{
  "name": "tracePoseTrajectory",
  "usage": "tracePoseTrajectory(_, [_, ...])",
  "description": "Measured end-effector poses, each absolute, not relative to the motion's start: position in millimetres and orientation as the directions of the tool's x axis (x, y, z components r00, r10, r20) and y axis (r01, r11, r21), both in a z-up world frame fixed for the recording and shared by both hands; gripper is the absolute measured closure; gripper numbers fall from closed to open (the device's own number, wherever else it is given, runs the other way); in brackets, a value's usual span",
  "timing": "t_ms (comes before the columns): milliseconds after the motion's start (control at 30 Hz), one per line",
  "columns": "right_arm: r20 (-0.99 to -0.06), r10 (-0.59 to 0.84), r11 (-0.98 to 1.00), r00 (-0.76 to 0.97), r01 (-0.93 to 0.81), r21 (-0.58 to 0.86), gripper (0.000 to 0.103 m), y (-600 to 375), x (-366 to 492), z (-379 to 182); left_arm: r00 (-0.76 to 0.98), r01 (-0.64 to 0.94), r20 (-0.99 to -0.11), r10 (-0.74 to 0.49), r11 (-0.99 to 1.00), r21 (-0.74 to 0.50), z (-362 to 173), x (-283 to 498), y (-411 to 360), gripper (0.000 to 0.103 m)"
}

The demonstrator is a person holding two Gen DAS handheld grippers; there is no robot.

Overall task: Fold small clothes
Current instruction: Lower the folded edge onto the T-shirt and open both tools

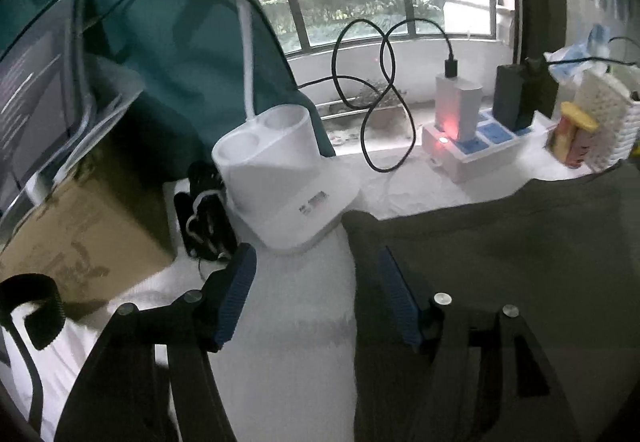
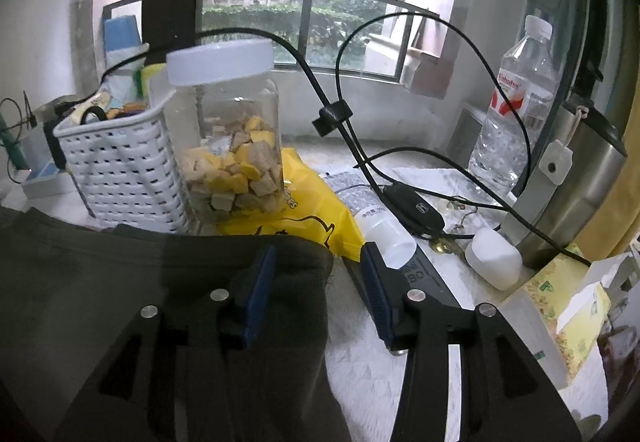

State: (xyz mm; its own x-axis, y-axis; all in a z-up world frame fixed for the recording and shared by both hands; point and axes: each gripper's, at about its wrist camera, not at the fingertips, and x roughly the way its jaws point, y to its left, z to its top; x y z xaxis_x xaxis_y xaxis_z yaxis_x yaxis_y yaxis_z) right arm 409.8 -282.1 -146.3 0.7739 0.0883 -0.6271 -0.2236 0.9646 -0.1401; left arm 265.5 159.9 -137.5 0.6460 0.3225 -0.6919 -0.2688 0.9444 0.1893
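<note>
My left gripper [image 1: 316, 294] stands open, nothing pinched; its right finger rests over the left edge of the dark garment [image 1: 500, 262], its left finger over bare white table cover [image 1: 296, 342]. My right gripper [image 2: 318, 292] is open too, holding nothing; the garment's right corner [image 2: 292, 270] lies between its fingers, reaching the left pad only. The garment lies flat near the table's back edge, in front of the white basket [image 2: 120, 170] and the snack jar [image 2: 232, 130].

A clear jar [image 2: 230, 130] stands touching a white basket [image 2: 120, 170].
</note>
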Motion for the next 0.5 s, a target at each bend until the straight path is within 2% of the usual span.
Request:
tracePoseTrajectory(167, [-0.62,0.093,0.965,0.779,-0.223,-0.136,0.056,-283,397,-135,0.69,-0.266,-0.676,0.259,0.959,0.096,-126,239,160,0.039])
tracePoseTrajectory(500, [-0.611,0.086,0.978,0.787,-0.183,-0.097,0.056,-306,348,-109,0.716,-0.265,-0.648,0.259,0.96,0.091,-109,192,152,0.039])
